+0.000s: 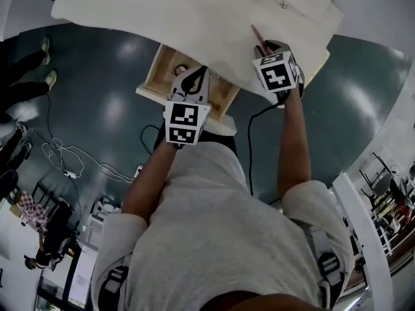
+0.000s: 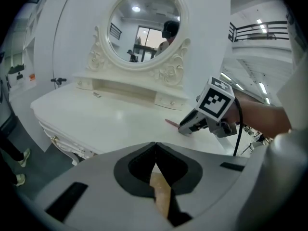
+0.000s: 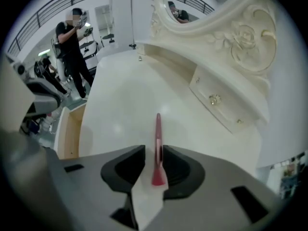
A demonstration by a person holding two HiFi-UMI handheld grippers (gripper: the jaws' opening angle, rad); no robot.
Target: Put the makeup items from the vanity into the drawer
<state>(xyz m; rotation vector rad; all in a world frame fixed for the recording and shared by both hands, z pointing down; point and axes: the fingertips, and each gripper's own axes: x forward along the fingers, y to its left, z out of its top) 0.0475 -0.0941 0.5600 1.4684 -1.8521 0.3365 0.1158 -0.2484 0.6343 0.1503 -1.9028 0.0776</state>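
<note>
Only the right gripper view shows the right gripper (image 3: 153, 150) with jaws apart around a red pencil (image 3: 158, 138) lying on the vanity (image 3: 120, 105), while the head view places the closed, empty left gripper (image 2: 155, 149) over the open drawer (image 1: 155, 70).

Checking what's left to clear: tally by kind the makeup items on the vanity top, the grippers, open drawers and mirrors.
Makeup items on the vanity top: 1, a pink stick
Grippers: 2, left gripper and right gripper
Open drawer: 1
Mirror: 1
Total: 5
</note>
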